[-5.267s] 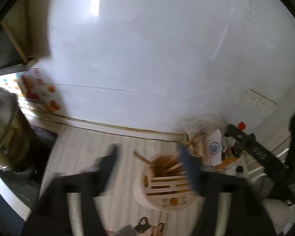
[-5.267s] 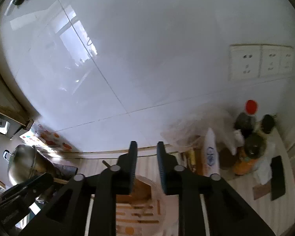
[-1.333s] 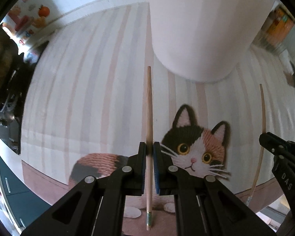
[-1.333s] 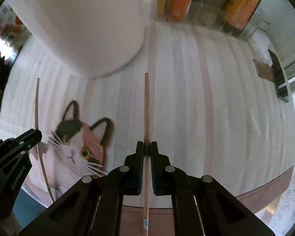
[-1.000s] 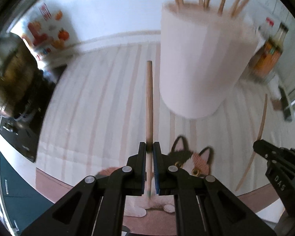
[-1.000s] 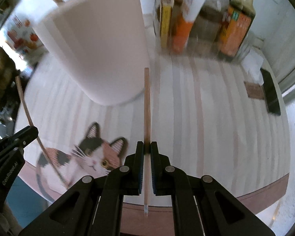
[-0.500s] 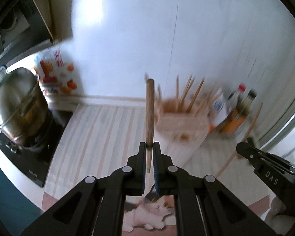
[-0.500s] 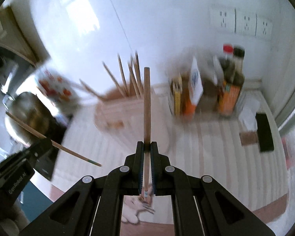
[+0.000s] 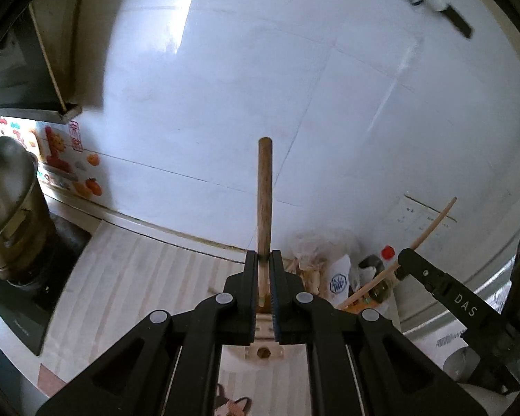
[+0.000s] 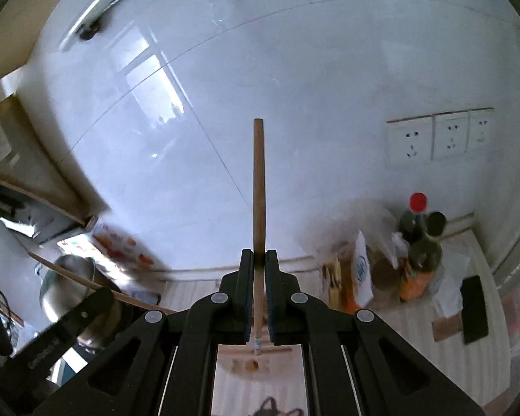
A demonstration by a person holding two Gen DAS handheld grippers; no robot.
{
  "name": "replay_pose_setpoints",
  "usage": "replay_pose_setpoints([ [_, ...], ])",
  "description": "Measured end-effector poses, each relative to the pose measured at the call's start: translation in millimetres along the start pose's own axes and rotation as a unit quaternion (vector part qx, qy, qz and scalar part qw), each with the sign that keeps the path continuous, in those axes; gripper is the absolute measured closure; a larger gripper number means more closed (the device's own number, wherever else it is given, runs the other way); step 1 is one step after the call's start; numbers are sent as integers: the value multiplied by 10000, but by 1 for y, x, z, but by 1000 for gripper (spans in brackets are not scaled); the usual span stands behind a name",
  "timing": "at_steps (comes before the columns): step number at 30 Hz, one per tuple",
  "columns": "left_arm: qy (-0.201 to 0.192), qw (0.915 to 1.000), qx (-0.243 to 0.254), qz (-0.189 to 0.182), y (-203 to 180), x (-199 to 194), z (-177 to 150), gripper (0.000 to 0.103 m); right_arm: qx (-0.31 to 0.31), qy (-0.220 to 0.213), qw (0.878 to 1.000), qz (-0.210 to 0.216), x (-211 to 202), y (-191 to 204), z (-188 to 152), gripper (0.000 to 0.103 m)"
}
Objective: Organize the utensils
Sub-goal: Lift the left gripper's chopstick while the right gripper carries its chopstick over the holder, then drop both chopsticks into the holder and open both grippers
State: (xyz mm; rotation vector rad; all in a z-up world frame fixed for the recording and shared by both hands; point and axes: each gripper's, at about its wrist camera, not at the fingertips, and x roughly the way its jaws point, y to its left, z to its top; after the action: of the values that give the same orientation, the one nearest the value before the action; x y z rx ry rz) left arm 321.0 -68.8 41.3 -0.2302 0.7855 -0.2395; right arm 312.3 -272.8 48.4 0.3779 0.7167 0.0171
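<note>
Chopsticks (image 9: 264, 201) (image 10: 259, 187) point upward, clamped lengthwise in left gripper (image 9: 264, 260) and right gripper (image 10: 259, 258).

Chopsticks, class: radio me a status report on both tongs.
Left tongs shut on a chopstick. Right tongs shut on another chopstick. Utensil holder directly below, nothing blocking.

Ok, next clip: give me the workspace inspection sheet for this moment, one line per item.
Surface: striped counter with a cat picture at the near edge.
Job's things: one chopstick in the left gripper, another chopstick in the right gripper; holder below them.
Clutter: bottles, packets, black block.
Grippers: both shut on a chopstick, raised above the holder.
Cables: nothing seen.
Surroundings: white tiled wall, sockets, pot on a stove.
</note>
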Motion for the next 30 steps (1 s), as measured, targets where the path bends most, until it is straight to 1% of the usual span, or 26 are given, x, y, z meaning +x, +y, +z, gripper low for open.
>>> replay_pose_setpoints([
  [4, 160, 9998, 17, 104, 2, 31, 10, 99, 64, 2, 9999, -115, 32, 1, 18, 96],
  [7, 412, 9990, 25, 152, 5, 57, 11, 99, 55, 90, 9997, -221, 57, 0, 21, 96],
  [10, 607, 9980, 33, 193, 8, 74, 6, 99, 8, 241, 9992, -333, 82, -3, 16, 96],
  [13, 759, 9969, 24, 193, 11, 84, -1, 99, 82, 295, 9991, -281, 93, -9, 10, 96],
  [16, 844, 9962, 0, 192, 13, 89, -6, 99, 216, 98, 9996, -166, 87, -14, 4, 96],
  [19, 920, 9956, -31, 197, 15, 91, -9, 99, 303, -224, 9992, -113, 78, -12, 0, 96],
  [22, 975, 9950, -43, 218, 15, 93, -12, 99, 265, -448, 9986, -109, 75, -6, -2, 96],
  [30, 1008, 9946, -94, 239, 16, 96, -12, 99, 105, -726, 9971, -223, 82, 3, -14, 96],
])
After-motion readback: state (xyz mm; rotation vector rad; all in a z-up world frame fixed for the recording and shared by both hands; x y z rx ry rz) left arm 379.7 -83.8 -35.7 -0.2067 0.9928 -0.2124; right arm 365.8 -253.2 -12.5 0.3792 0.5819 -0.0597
